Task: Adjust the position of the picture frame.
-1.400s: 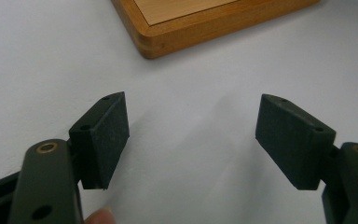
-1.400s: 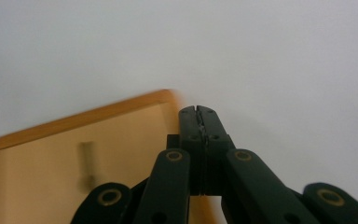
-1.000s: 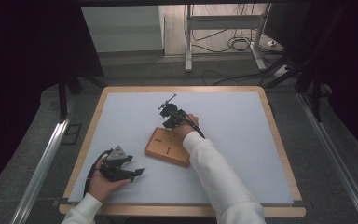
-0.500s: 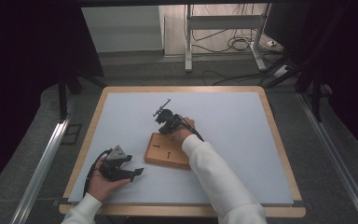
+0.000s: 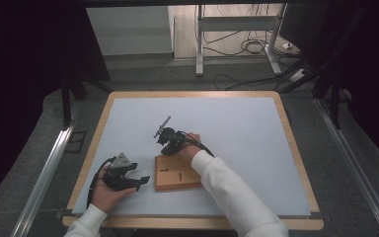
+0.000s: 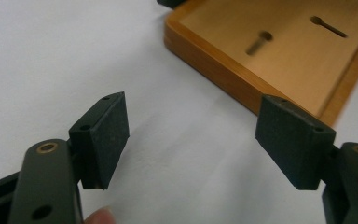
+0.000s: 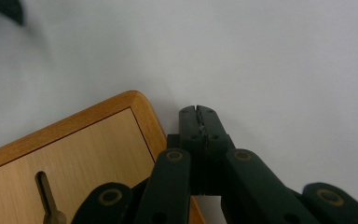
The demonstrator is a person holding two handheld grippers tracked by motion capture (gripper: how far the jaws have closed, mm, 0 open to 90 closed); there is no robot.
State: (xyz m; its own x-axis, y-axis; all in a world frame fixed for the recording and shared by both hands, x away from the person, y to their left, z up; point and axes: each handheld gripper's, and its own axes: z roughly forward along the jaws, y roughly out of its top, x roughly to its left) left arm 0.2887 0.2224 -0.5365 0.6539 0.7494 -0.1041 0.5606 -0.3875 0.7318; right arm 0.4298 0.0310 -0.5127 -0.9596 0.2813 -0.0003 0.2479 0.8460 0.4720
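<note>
A flat rectangular wooden tray [image 5: 177,173] with a raised rounded rim and two keyhole-shaped slots in its floor lies on the white-topped desk [image 5: 237,133], toward the near edge and a little left of the middle. In the right gripper view one rounded corner of the tray [image 7: 74,140] sits just beside the black jaws. The right gripper [image 5: 165,140], held in a white-sleeved hand, hangs over the far left corner of the tray in the high view; its jaws are clenched together with nothing between them (the two pads meet along a thin seam), and the tips point at bare white surface just off the tray's rim.

The left gripper [image 5: 140,180] rests low on the desk to the left of the tray, near it but apart. Its jaws are released and stand wide, empty, with the tray's edge [image 6: 242,79] lying beyond the gap in the left gripper view. A fingertip shows at the bottom of that view.

The desk has a pale wooden border [image 5: 296,153].
</note>
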